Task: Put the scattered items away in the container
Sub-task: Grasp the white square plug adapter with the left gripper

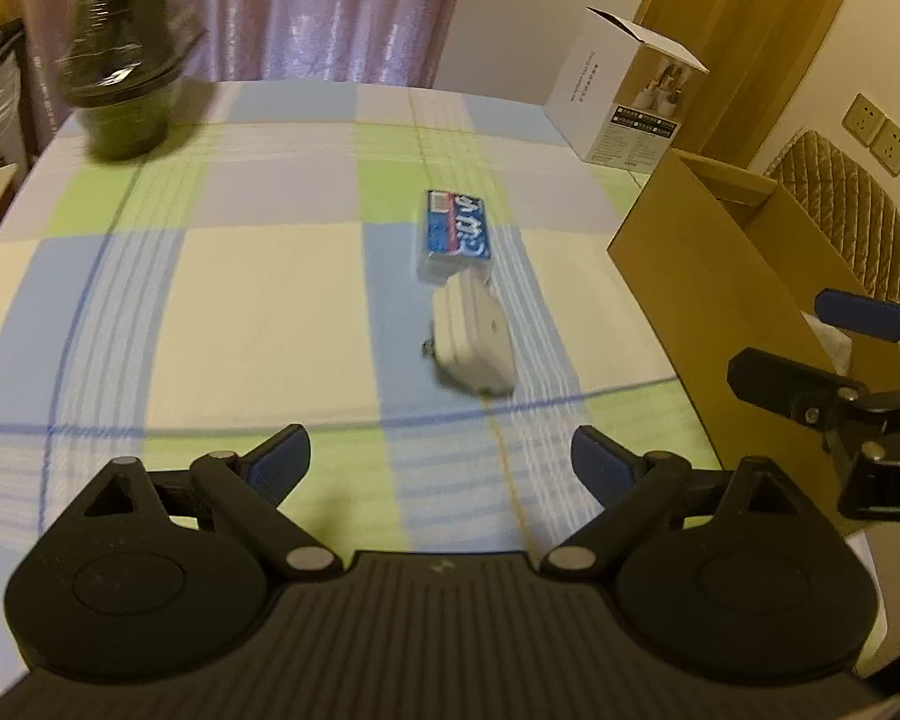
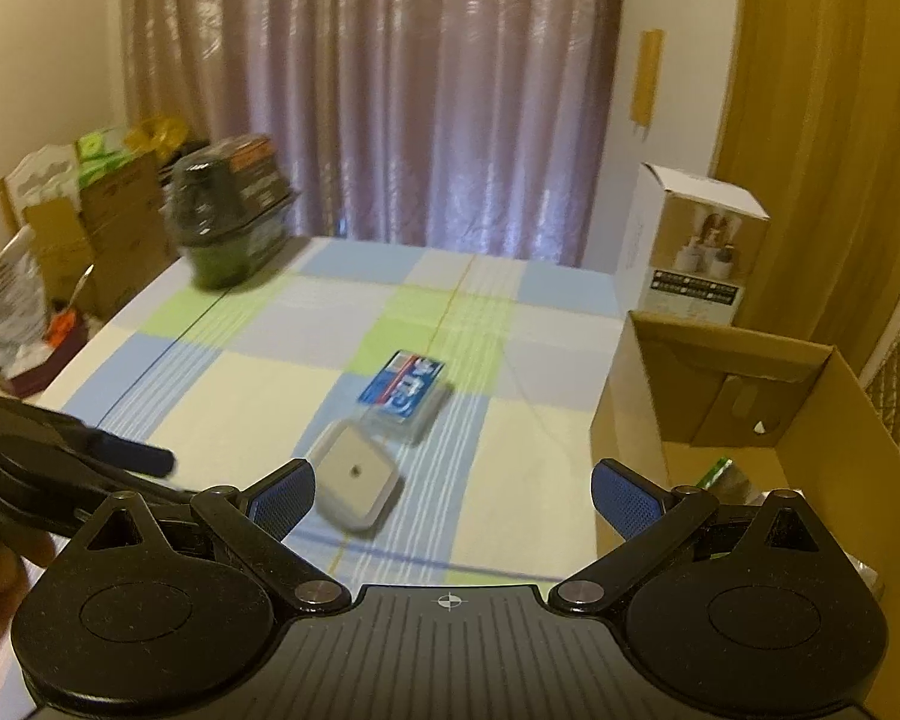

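A white square case (image 1: pixel 474 339) lies on the checked tablecloth (image 1: pixel 240 276), touching a blue-and-white packet (image 1: pixel 455 234) just behind it. Both also show in the right wrist view: the case (image 2: pixel 357 483) and the packet (image 2: pixel 405 393). A dark green lidded tub (image 1: pixel 123 81) stands at the far left; it shows in the right wrist view (image 2: pixel 222 228) too. The brown cardboard box (image 1: pixel 744 252) stands open at the right, with something green inside (image 2: pixel 717 474). My left gripper (image 1: pixel 441 462) is open and empty, short of the case. My right gripper (image 2: pixel 453 492) is open and empty, beside the box.
A white product carton (image 1: pixel 624 102) stands at the table's far right corner. Curtains (image 2: pixel 378 90) hang behind the table. Cartons and bags (image 2: pixel 84 222) are piled off the table's left side. A quilted chair back (image 1: pixel 840 210) is behind the box.
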A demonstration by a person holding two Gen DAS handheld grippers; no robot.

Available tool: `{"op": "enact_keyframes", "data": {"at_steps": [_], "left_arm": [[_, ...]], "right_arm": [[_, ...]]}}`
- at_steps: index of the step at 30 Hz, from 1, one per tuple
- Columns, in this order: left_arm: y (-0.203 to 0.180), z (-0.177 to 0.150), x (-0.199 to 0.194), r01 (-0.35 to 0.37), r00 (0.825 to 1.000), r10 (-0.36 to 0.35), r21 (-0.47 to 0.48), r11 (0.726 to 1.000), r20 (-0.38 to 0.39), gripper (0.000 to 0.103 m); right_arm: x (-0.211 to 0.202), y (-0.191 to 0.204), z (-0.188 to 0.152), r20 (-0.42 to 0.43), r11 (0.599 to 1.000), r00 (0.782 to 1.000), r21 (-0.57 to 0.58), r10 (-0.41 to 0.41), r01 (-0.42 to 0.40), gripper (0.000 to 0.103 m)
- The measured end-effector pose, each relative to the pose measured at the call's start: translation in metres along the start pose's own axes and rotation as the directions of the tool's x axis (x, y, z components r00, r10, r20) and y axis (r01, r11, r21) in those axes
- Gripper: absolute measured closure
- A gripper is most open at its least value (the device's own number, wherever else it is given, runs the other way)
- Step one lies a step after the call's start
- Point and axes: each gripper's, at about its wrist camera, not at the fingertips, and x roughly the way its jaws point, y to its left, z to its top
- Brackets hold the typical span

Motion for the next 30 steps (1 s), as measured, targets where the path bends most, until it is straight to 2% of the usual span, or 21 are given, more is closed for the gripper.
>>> {"op": "enact_keyframes", "data": {"at_steps": [3,8,10,13,15,18,24,30], "left_arm": [[-0.008,0.011,0.024,0.008,1.000,-0.008,0.034,0.999,-0.001,0.031],[-0.017,0.022,0.062,0.053,0.999,-0.052,0.038,0.998,-0.010,0.033],[-0.016,0.026,0.077,0.059,0.998,-0.058,0.024,0.998,-0.029,0.039],[-0.013,0.033,0.095,0.053,0.997,-0.052,0.021,0.998,-0.050,0.055],[-0.011,0.036,0.103,0.050,0.997,-0.048,0.033,0.998,-0.068,0.070],[-0.005,0.038,0.106,0.060,0.995,-0.057,0.036,0.998,-0.080,0.070],[0.020,0.036,0.086,0.004,0.997,0.000,0.057,0.998,-0.072,0.076],[0.059,0.042,0.076,-0.053,0.997,0.054,0.026,0.998,-0.053,0.077]], "right_arm": [[0.008,-0.007,0.002,0.008,1.000,1.000,0.018,-0.016,0.016,0.000],[0.015,-0.015,0.000,0.012,0.999,0.999,0.018,-0.036,0.035,0.000],[0.018,-0.017,-0.001,0.007,0.999,0.999,0.016,-0.035,0.035,0.000],[0.023,-0.017,-0.004,0.000,1.000,1.000,0.010,-0.030,0.030,0.000],[0.027,-0.017,-0.006,-0.006,1.000,1.000,0.009,-0.025,0.026,0.000],[0.031,-0.014,-0.007,-0.011,1.000,1.000,0.005,-0.019,0.019,0.000],[0.045,-0.003,0.001,-0.010,1.000,1.000,0.002,0.016,-0.016,0.000],[0.094,0.014,0.016,-0.049,0.995,0.997,0.083,0.062,-0.058,0.000]]}}
